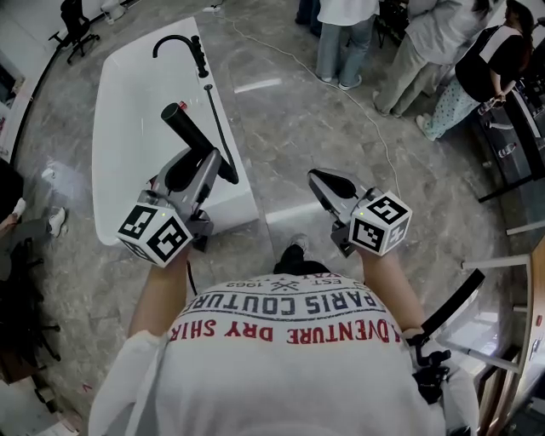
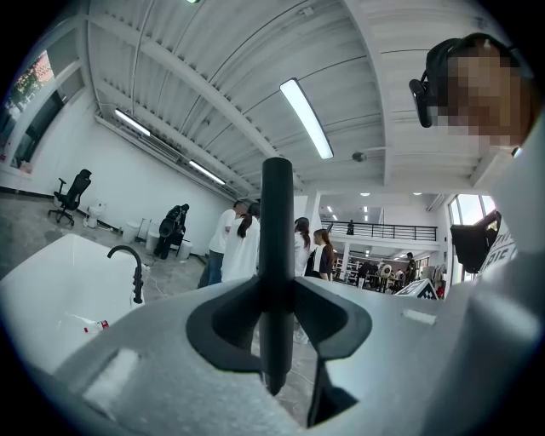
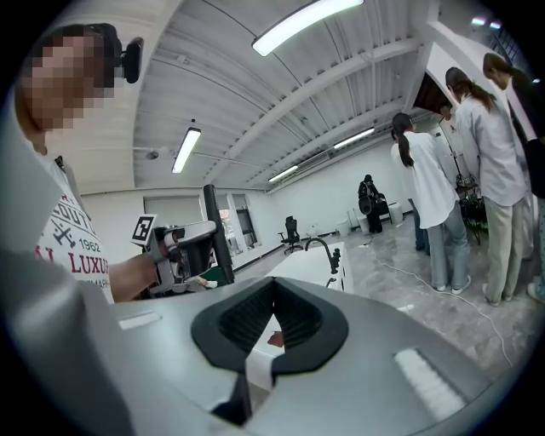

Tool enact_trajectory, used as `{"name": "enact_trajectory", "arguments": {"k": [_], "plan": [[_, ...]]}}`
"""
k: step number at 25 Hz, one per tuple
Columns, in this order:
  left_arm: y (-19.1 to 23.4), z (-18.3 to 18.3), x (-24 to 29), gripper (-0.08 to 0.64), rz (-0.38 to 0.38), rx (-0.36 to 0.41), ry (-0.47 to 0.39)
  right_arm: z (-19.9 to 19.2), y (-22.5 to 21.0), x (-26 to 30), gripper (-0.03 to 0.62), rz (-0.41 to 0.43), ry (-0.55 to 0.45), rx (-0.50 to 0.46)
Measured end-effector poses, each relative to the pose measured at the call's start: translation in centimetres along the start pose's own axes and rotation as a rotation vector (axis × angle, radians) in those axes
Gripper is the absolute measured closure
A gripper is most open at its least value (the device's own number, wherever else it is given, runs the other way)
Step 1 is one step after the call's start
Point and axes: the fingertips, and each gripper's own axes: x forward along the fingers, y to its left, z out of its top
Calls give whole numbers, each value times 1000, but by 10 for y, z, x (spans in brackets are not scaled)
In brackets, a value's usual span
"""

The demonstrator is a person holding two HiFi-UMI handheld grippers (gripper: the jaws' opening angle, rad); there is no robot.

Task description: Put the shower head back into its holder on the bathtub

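Observation:
The black shower head (image 1: 197, 140) points up and away toward the tub, its thin black hose (image 1: 220, 119) running along the tub's right rim. My left gripper (image 1: 204, 163) is shut on its handle, which in the left gripper view rises as a dark rod (image 2: 277, 255) between the jaws of that gripper (image 2: 277, 315). The white bathtub (image 1: 128, 111) lies ahead to the left, with a curved black faucet (image 1: 180, 41) at its far end. My right gripper (image 1: 328, 183) hovers to the tub's right, shut and empty (image 3: 272, 319). From there the left gripper (image 3: 183, 251) with the shower head (image 3: 213, 226) shows.
Several people (image 1: 409, 51) stand on the marble floor at the back right. A thin cable (image 1: 341, 94) trails across the floor. An office chair (image 1: 75, 21) is at the far left, and a black stand (image 1: 511, 145) at the right edge.

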Motion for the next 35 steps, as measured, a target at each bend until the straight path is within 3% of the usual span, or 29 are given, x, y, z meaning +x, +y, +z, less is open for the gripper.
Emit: {"name": "enact_trajectory", "arguments": {"k": [10, 20, 35], "plan": [[-7, 5, -1, 437, -7, 24, -7, 3, 3, -6, 586, 5, 13, -23], [34, 23, 0, 437, 94, -10, -11, -3, -19, 24, 575, 84, 66, -24], [99, 80, 112, 437, 244, -3, -126, 17, -154, 122, 528, 271, 194, -17]]}}
